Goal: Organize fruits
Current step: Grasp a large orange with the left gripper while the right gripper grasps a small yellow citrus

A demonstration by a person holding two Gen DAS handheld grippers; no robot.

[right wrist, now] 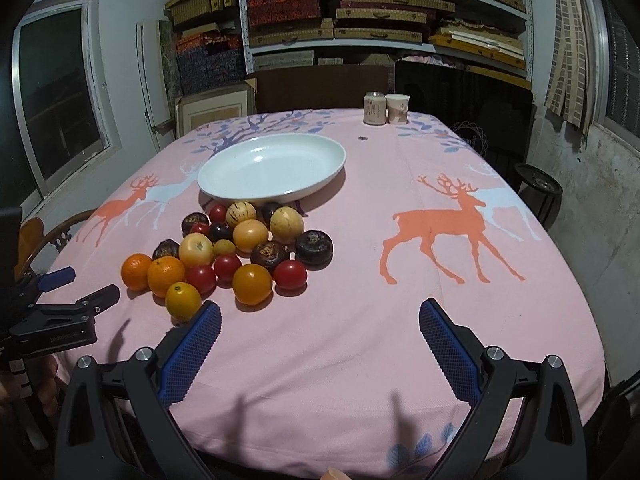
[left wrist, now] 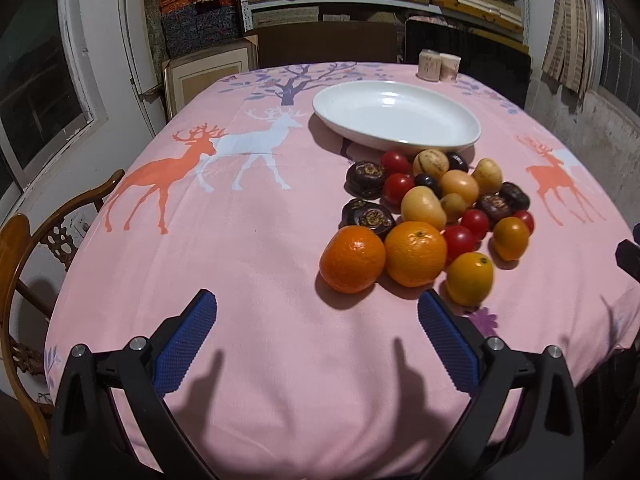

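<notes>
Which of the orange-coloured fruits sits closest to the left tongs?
The big orange at the pile's front-left corner; the other oranges lie further right or behind, away from the left tongs.

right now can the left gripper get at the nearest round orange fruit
Probably yes: the left gripper is open, and the nearest orange lies just ahead on the pink tablecloth with nothing between.

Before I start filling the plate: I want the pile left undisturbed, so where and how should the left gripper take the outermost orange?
Grip the leftmost orange across its widest middle, coming from the near, open side. It is round, rests on the tablecloth and touches another orange on its right. The left gripper is open; put one finger on its free left flank, the other into the front crease between them.
</notes>
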